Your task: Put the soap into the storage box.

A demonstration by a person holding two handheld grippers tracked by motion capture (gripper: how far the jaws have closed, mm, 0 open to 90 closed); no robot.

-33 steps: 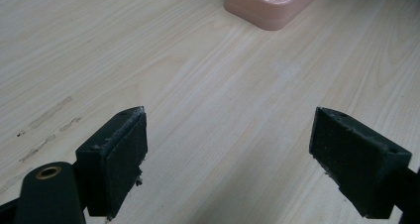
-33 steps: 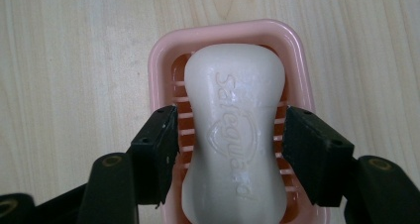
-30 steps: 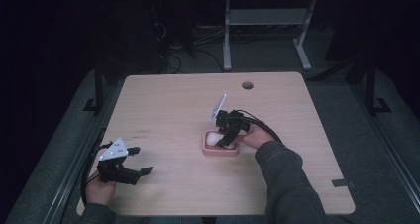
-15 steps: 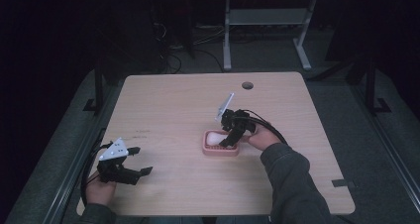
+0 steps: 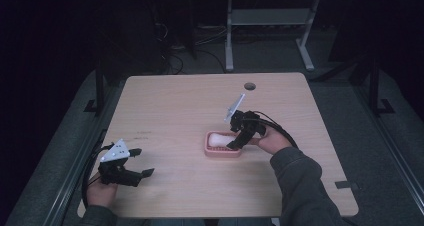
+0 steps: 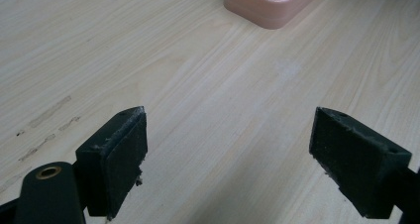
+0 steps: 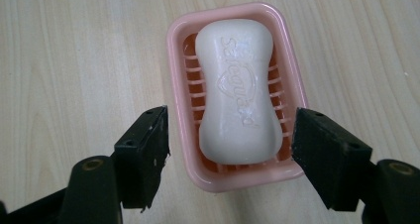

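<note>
We see a white bar of soap (image 7: pixel 236 92) lying flat in a pink soap dish (image 7: pixel 174 65). The dish sits on the wooden table (image 5: pixel 175 106), a bit toward four o'clock from the table's middle in the high view.

Our right gripper (image 5: pixel 236 145) hangs just over the dish, at its three o'clock end, pointing down at it. Its jaws have just been opening. Now they stand wide, one on each side of the dish, and they do not touch the dish or the soap. Nothing is held in them.

Our left gripper (image 5: pixel 144 162) rests low near the table's seven o'clock corner, well apart from the dish. Its jaws are wide open too, with only bare wood between them. From the left gripper view, the dish is far off at about one o'clock.
</note>
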